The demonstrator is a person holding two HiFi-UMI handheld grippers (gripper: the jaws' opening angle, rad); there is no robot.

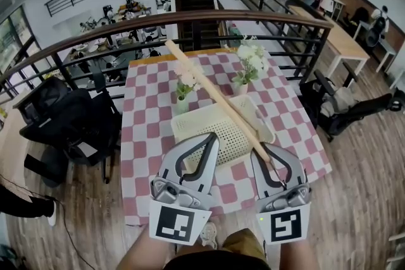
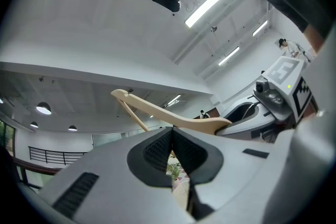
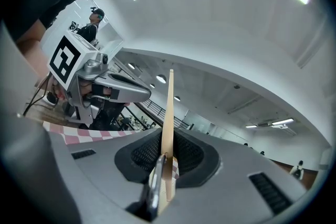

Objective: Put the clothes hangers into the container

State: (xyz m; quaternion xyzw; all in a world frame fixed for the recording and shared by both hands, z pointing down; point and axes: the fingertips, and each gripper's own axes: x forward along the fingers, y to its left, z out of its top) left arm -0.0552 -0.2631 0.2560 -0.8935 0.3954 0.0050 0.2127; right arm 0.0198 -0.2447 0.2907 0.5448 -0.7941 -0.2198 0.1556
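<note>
- Left gripper (image 1: 212, 140): its fingers are clenched pad to pad with nothing between them, as the left gripper view (image 2: 172, 137) shows. It is empty and sits just left of the right gripper.
- Container (image 1: 195, 123): a cream perforated tray on the checked desk (image 1: 145, 104). It lies straight ahead of both sets of fingers, with its near rim just under the left fingertips.
- Clothes hanger (image 1: 218, 97): the wooden bar's long axis runs from the right fingers diagonally away and to the left. It crosses over the container and reaches beyond its far rim, between two small flower vases (image 1: 183, 97).
- Right gripper (image 1: 264, 150): the fingers are grasping the near end of the hanger. The right gripper view (image 3: 167, 158) shows the wood (image 3: 168, 113) and a metal piece, likely the hook, pinched between the pads.
- Judgement: the hanger seems held above the tray and longer than it, so it needs to turn along the tray before it goes down. The right hand does this alone.
</note>
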